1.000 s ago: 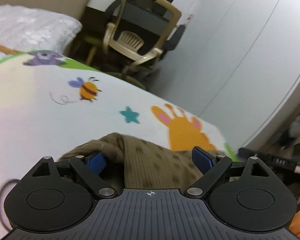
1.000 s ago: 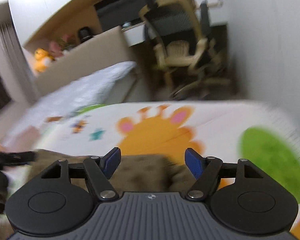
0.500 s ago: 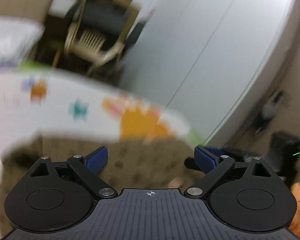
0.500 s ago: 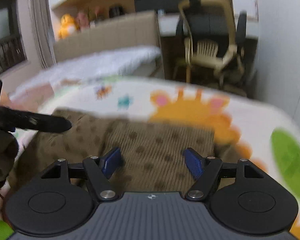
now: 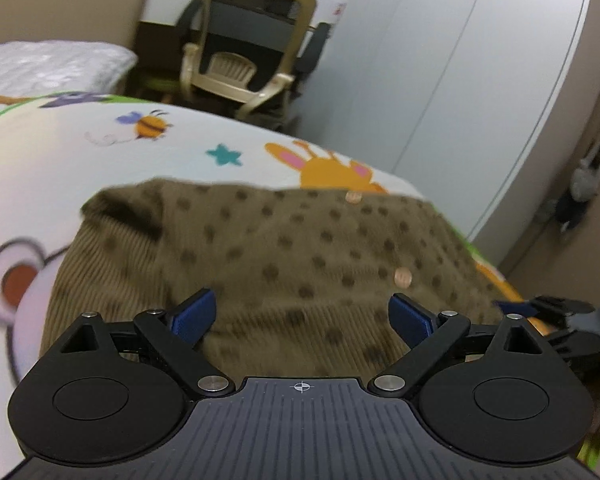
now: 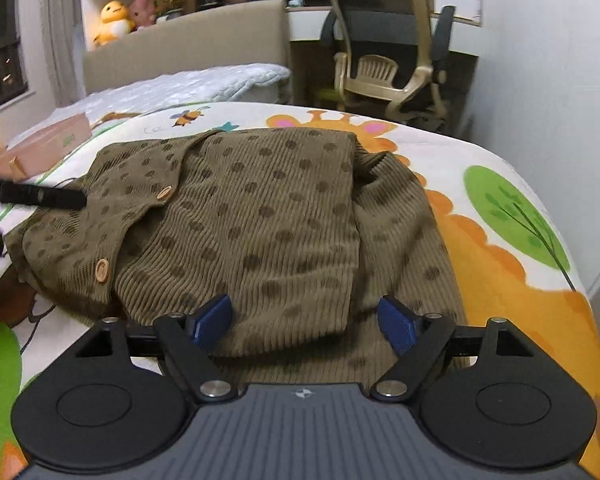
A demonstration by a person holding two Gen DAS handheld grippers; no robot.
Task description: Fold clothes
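Left wrist view: the left gripper (image 5: 302, 316), fingers spread and holding nothing, hangs over one olive polka-dotted ribbed cardigan (image 5: 284, 248) lying on a cartoon-print bedspread (image 5: 60, 168), two wooden buttons visible (slightly blurred). Right wrist view: the right gripper (image 6: 304, 322), likewise spread wide, sits above the cardigan's folded-over panel and sleeve; only this view shows the pink box (image 6: 48, 142) and two plush toys (image 6: 126, 20).
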